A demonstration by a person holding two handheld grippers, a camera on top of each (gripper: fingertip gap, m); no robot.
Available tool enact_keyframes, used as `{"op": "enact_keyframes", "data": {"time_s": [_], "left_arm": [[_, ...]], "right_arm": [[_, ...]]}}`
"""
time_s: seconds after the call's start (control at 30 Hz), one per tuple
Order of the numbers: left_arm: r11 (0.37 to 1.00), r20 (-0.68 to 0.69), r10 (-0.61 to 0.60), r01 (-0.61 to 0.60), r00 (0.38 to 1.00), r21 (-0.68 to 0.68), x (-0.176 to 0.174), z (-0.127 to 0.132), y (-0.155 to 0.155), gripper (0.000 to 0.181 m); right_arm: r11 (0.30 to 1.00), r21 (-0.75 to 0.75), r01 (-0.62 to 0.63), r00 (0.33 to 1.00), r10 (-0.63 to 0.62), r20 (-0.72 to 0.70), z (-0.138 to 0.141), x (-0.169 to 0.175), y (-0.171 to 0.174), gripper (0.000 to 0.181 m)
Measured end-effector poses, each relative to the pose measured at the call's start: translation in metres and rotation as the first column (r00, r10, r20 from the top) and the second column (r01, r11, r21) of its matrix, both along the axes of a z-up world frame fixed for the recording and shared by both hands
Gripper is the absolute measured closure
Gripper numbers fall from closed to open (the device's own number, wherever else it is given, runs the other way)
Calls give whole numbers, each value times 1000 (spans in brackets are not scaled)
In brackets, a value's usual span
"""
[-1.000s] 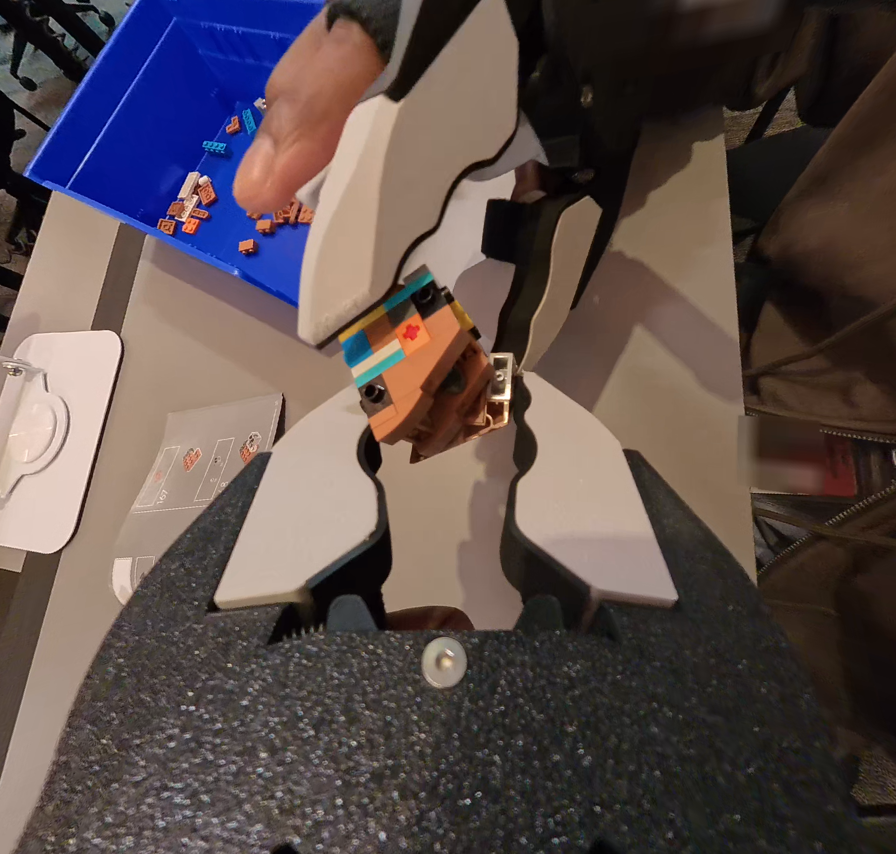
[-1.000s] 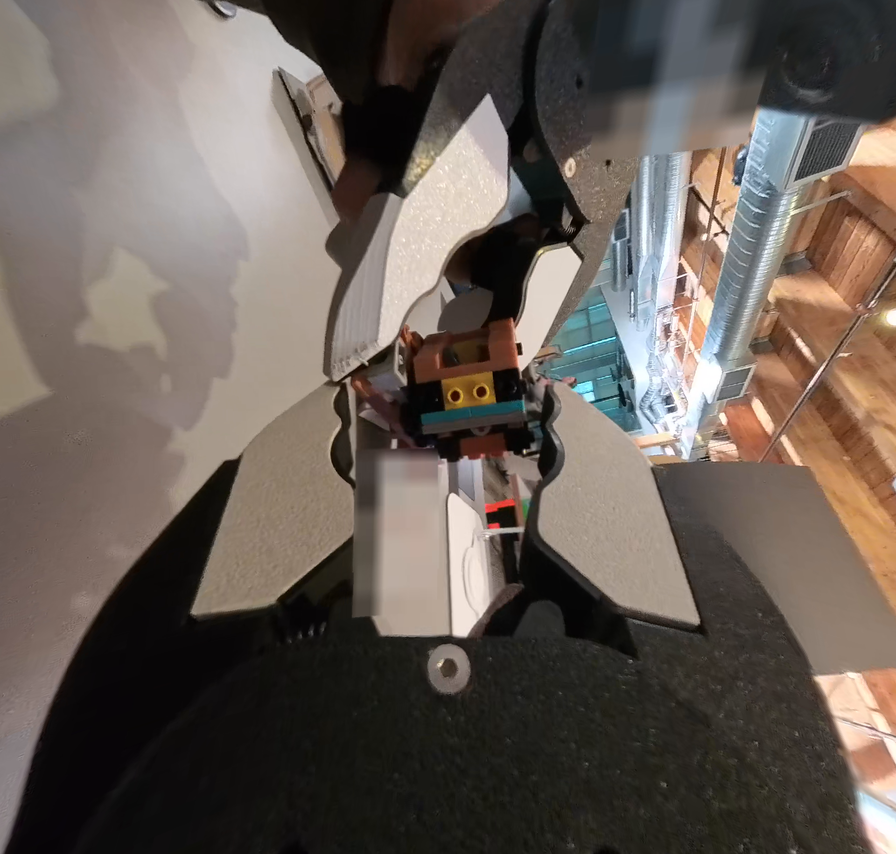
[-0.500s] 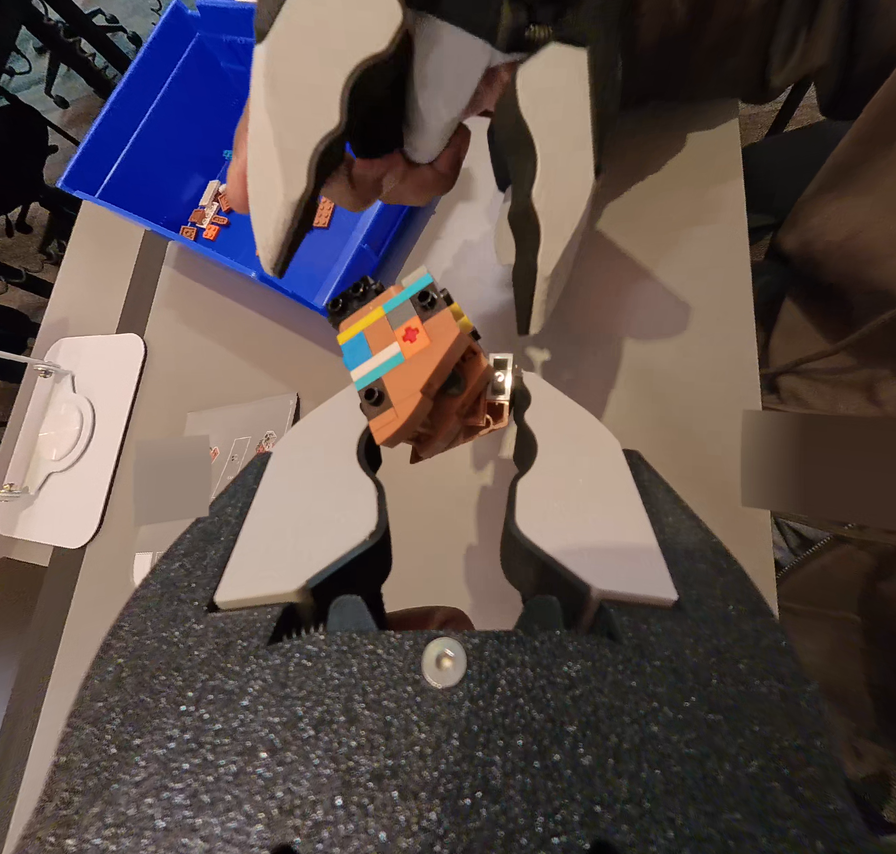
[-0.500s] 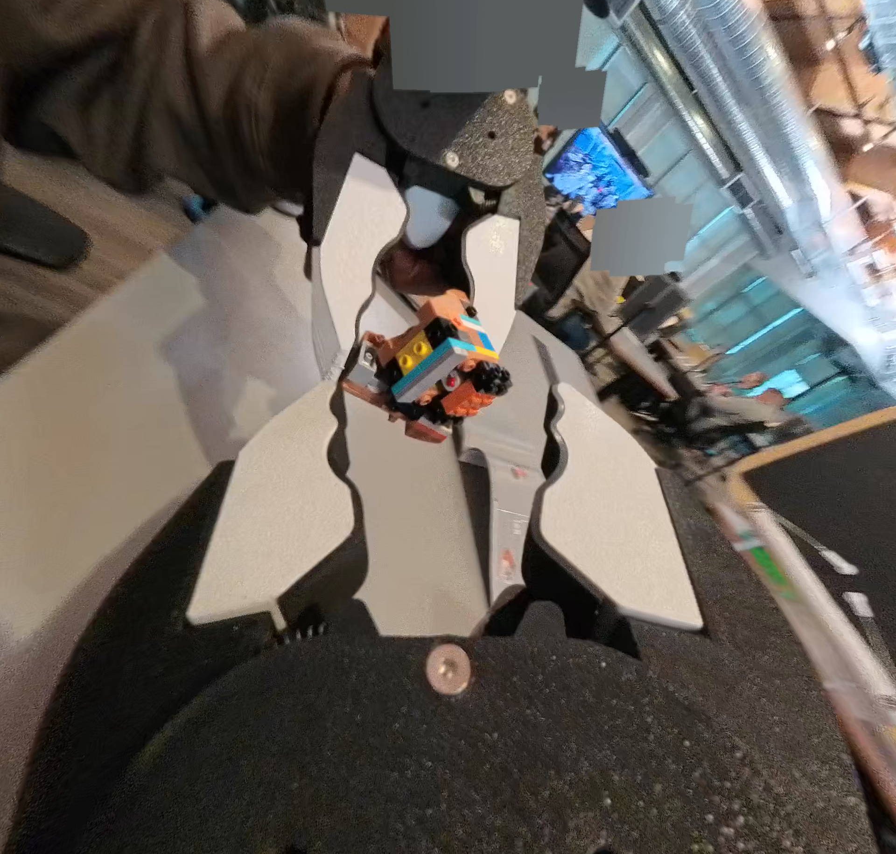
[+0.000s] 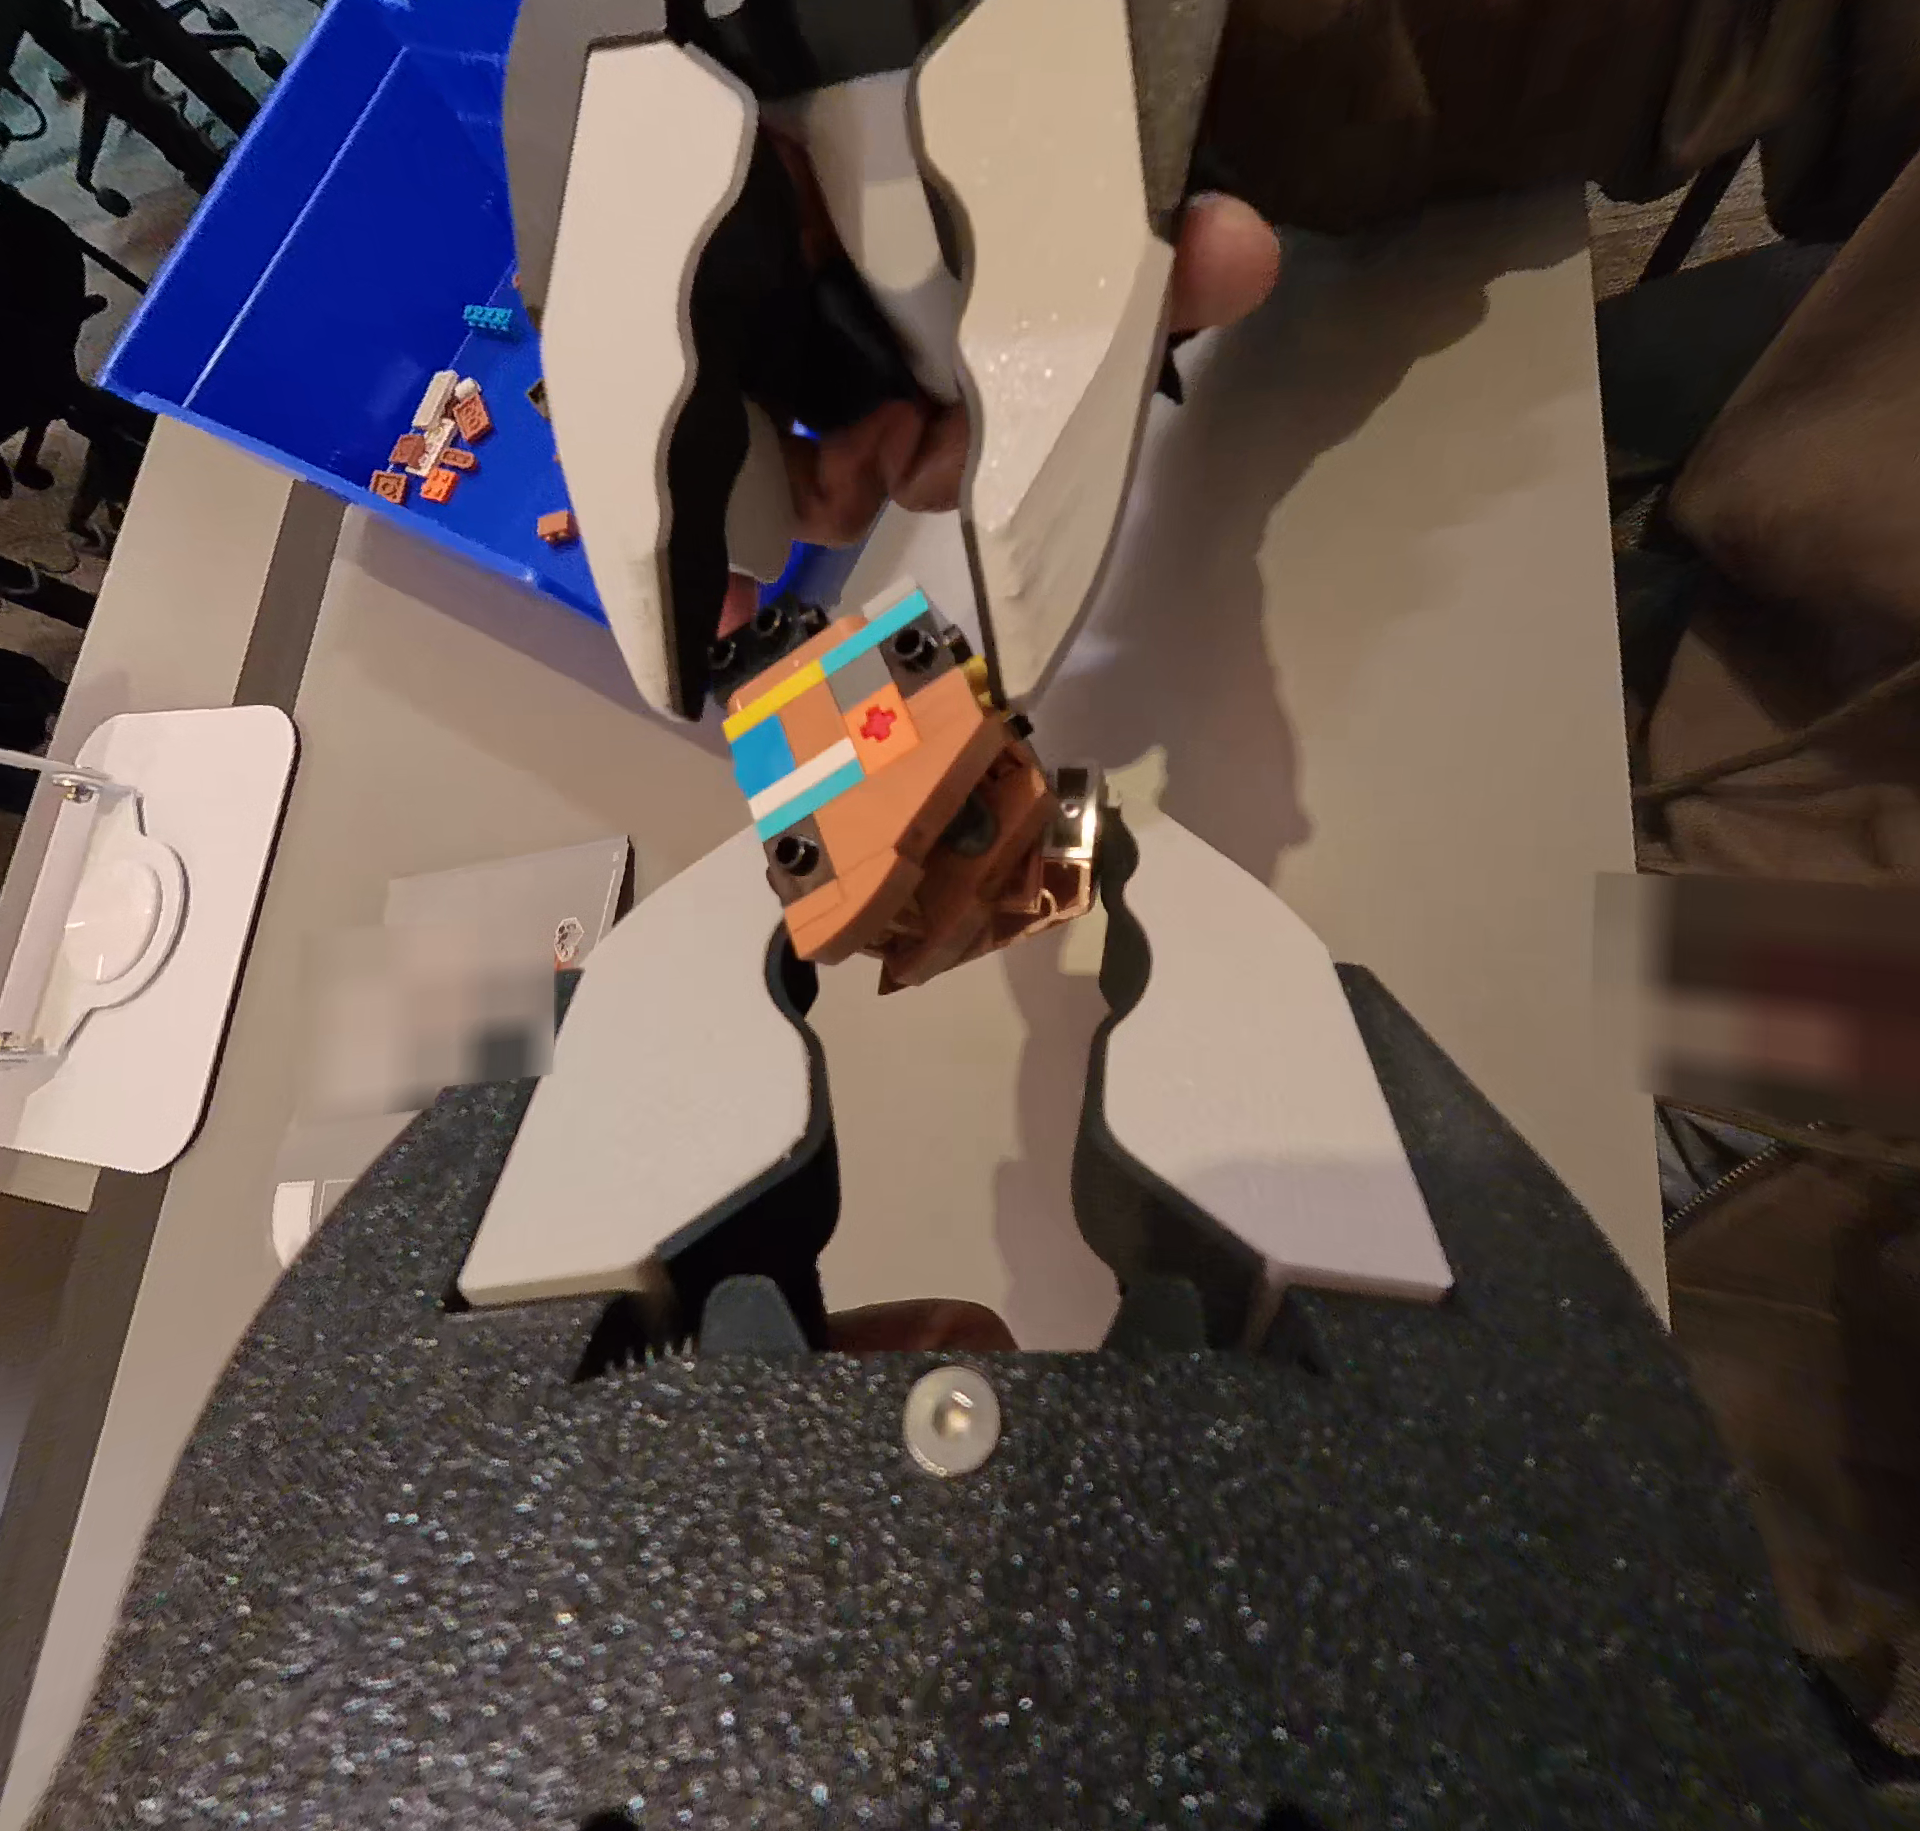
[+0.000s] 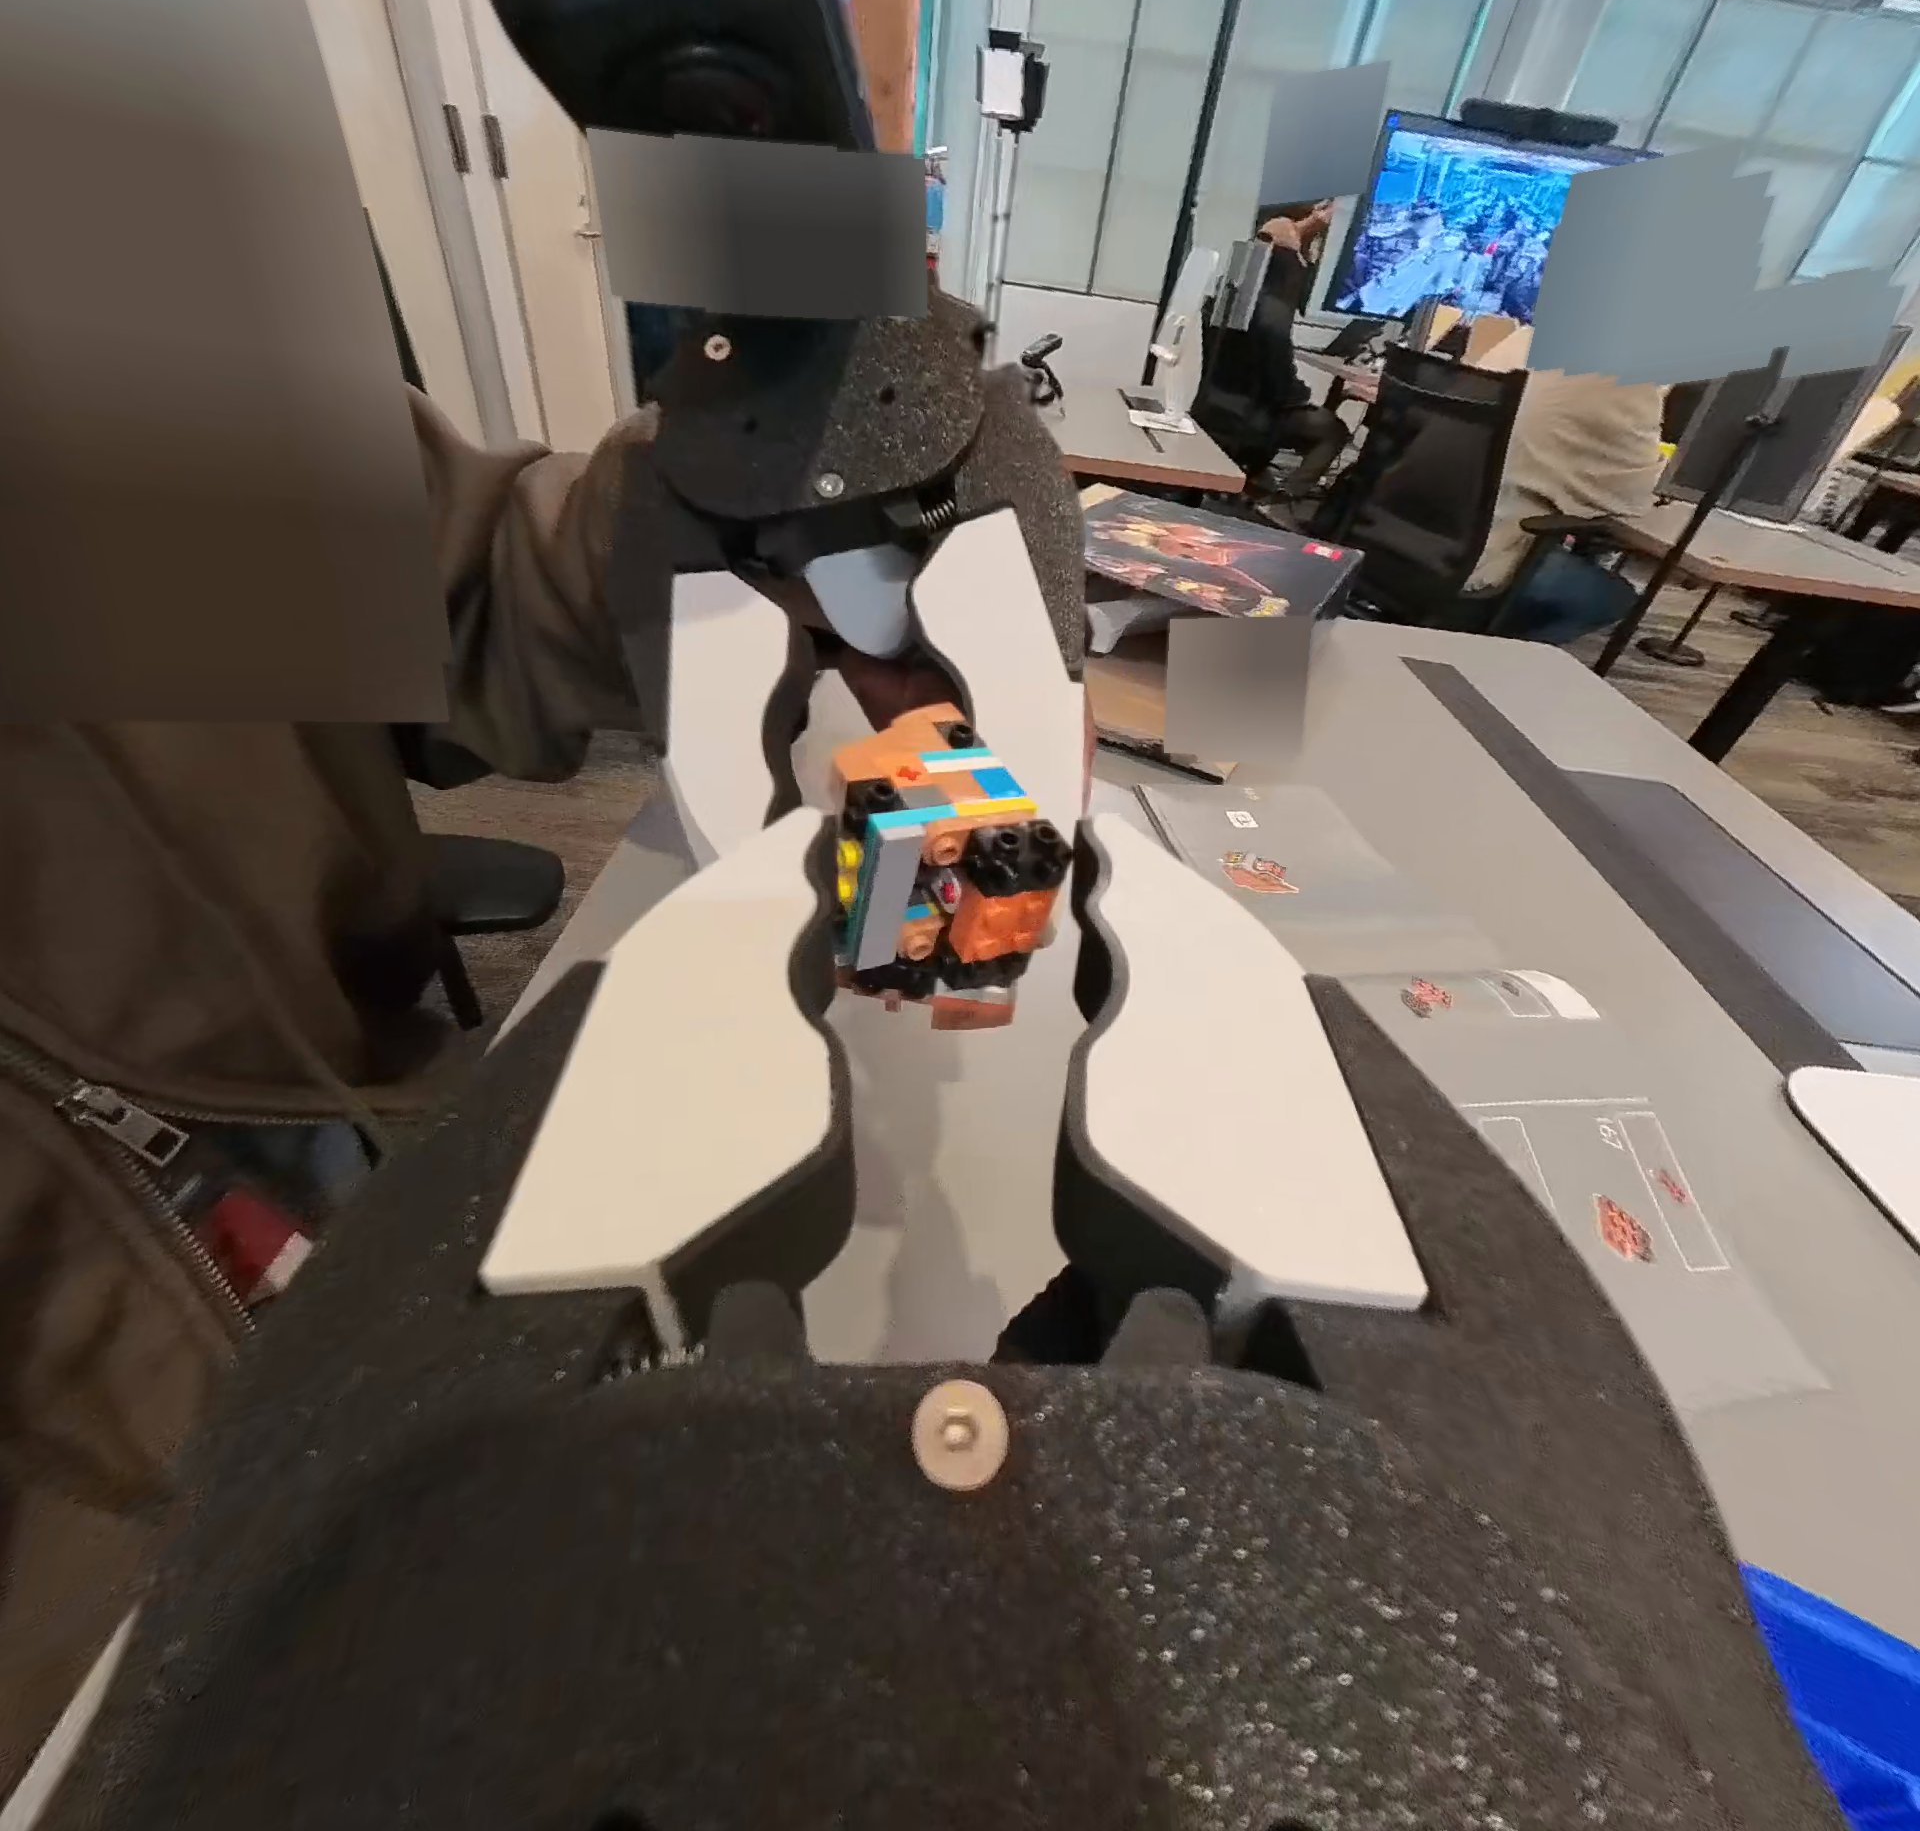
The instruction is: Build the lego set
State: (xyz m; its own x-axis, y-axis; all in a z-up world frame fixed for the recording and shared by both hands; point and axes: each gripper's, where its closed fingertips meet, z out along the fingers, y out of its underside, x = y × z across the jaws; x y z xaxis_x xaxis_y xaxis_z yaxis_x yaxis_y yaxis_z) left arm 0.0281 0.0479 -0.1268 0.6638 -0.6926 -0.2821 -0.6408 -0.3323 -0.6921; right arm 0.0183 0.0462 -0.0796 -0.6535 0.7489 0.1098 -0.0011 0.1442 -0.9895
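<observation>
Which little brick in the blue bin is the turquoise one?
The long studded brick lying by itself in the blue bin. The other loose pieces I can make out are brown, orange or whitish, bunched nearer the front wall.

Above table: lego model [image 5: 883,794] fills the gap between both grippers.
Left side: blue bin [image 5: 343,254] blocks.
Right side: bare table [image 5: 1434,701].

- Left wrist view: sits behind the left gripper [image 5: 940,836], looking steeply down onto the grey table [image 5: 1403,638]; blue bin [image 5: 312,254] far left.
- Right wrist view: behind the right gripper [image 6: 951,882], facing roughly level across the room.
- Shared: the lego model [image 5: 883,784] [image 6: 940,872], close up, each view facing the opposite gripper.
</observation>
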Motion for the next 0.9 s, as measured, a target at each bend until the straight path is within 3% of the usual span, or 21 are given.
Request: {"op": "enact_keyframes", "data": {"time_s": [0.57,0.9], "left_arm": [[992,-3,126,-126,992,-28,-14,-1,3,128],[995,-18,101,-101,995,-21,-12,-1,1,128]], "right_arm": [[975,-72,212,974,-204,101,-3,-12,1,138],[980,-129,150,980,-130,152,-1,-12,1,138]]}}
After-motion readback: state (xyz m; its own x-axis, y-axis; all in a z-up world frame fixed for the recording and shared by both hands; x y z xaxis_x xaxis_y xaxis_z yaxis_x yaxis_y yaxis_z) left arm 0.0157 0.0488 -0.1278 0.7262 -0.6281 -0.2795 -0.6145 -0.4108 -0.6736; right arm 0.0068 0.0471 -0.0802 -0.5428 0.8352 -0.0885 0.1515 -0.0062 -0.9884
